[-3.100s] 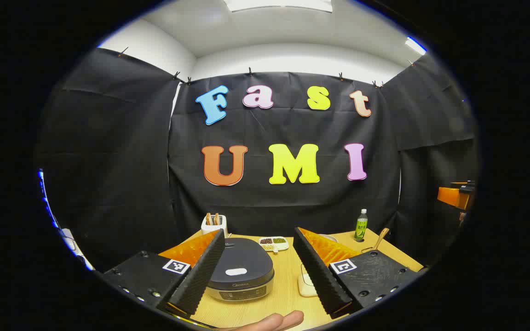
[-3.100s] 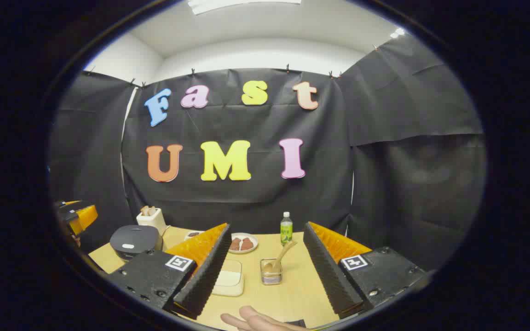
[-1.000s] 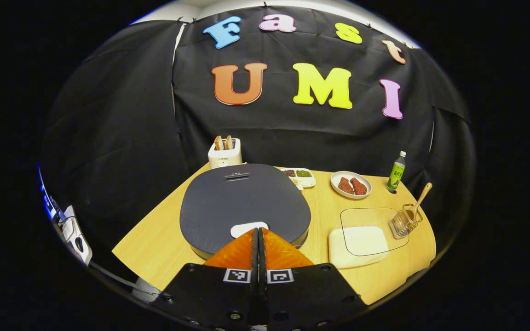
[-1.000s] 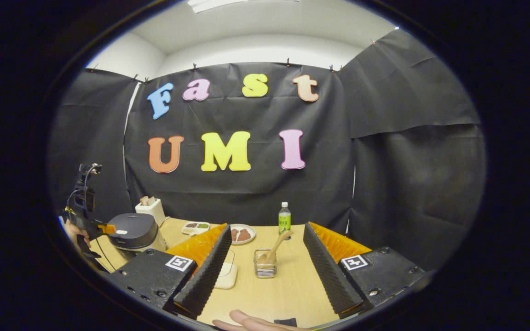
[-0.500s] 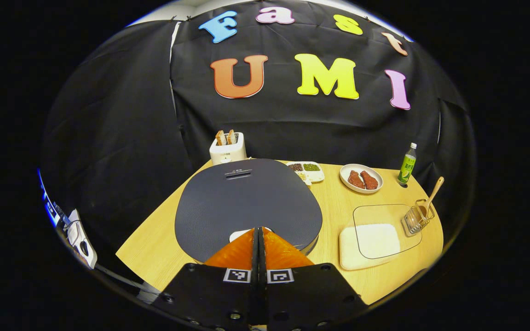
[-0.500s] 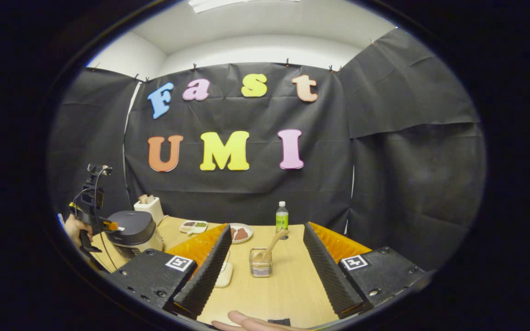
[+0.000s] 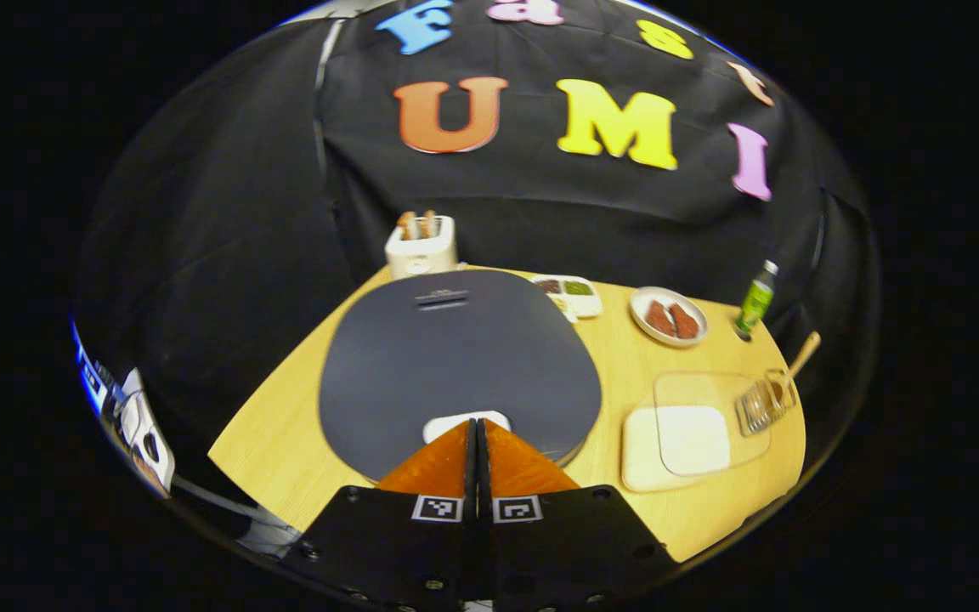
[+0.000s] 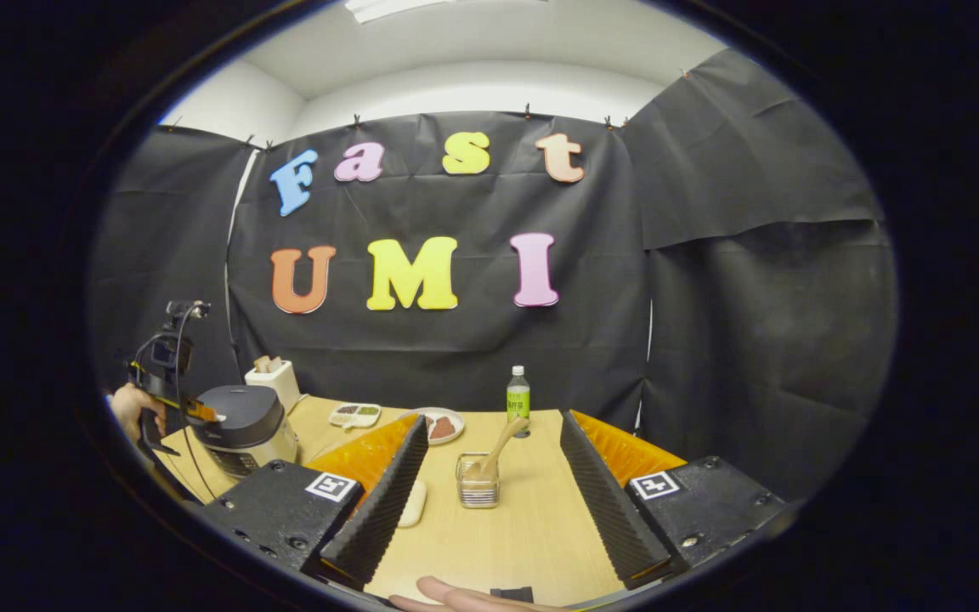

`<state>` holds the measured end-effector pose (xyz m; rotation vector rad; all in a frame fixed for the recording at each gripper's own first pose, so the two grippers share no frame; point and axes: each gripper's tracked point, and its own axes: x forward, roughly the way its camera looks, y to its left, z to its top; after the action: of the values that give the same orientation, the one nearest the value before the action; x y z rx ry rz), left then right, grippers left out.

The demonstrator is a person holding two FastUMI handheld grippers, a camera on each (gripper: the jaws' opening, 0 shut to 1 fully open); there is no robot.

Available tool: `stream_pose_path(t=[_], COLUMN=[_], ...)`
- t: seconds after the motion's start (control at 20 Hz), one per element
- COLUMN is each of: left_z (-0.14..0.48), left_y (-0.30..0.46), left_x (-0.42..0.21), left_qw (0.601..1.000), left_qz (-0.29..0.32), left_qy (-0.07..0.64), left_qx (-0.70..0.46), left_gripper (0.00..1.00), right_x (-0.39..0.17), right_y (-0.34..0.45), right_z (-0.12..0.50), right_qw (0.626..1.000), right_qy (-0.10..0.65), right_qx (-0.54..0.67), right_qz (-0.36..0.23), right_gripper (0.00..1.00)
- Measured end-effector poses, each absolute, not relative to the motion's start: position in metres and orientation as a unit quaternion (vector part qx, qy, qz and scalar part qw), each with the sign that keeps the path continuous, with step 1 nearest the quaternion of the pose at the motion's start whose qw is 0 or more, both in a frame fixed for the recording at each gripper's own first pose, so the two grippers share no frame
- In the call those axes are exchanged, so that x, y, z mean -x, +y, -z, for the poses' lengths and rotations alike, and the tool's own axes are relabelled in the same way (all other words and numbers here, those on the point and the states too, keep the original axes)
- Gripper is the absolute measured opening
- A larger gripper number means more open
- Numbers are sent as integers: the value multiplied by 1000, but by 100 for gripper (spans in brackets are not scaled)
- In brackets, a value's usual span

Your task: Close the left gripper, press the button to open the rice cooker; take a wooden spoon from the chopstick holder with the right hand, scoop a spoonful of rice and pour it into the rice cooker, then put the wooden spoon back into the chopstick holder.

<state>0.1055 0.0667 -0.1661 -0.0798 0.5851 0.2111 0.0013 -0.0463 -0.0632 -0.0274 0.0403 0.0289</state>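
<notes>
Two grippers, two different roles at this moment. Left gripper: fingers pressed flat together with nothing between them, tips right at the near edge of the pale release button on the rice cooker lid. Closing the fingers makes one blunt point, which suits pushing a small button better than two spread tips would. Lid is down and flat, so the cooker is not yet open; whether the tips actually bear on the button cannot be told from the left gripper view.

Right gripper: fingers spread wide, empty, held above the wooden table. It faces the wire chopstick holder, which sits framed between its fingers but farther off. The wooden spoon stands in the holder, handle leaning up and to the right, free to be pinched. Judgement: this wide, aligned stance is staging for the spoon pick.

The shallow rice dish under its clear cover lies between cooker and holder, a short carry either way.
</notes>
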Motion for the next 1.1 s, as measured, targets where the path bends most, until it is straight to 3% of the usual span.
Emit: stream_pose_path(t=[0.5, 0.7, 0.9, 0.95, 1.0, 1.05, 1.1], left_z=[188, 159, 100, 91, 82, 74, 66], left_y=[56, 53, 56, 58, 50, 42, 37], left_x=[-99, -94, -91, -87, -78, -70, -64], left_qw=[940, 954, 978, 979, 979, 981, 983], left_qz=[-81, -59, -80, -87, -85, -77, -70], left_qy=[329, 294, 194, 183, 183, 178, 171], left_qx=[34, 24, -4, -11, -5, 5, 14], left_gripper=[0, 0, 88, 90, 81, 95, 95], right_x=[-3, -4, -13, -16, -19, -23, -27], right_y=[-36, -34, -34, -35, -35, -33, -31], right_z=[71, 63, 71, 75, 80, 84, 89], right_qw=[999, 999, 999, 999, 999, 999, 999], right_qy=[29, 16, 18, 22, 25, 28, 31], right_qx=[14, 34, 34, 34, 36, 37, 38], right_qz=[-17, -12, -5, -3, -1, -1, -3], right_gripper=[99, 99, 100, 100, 100, 100, 100])
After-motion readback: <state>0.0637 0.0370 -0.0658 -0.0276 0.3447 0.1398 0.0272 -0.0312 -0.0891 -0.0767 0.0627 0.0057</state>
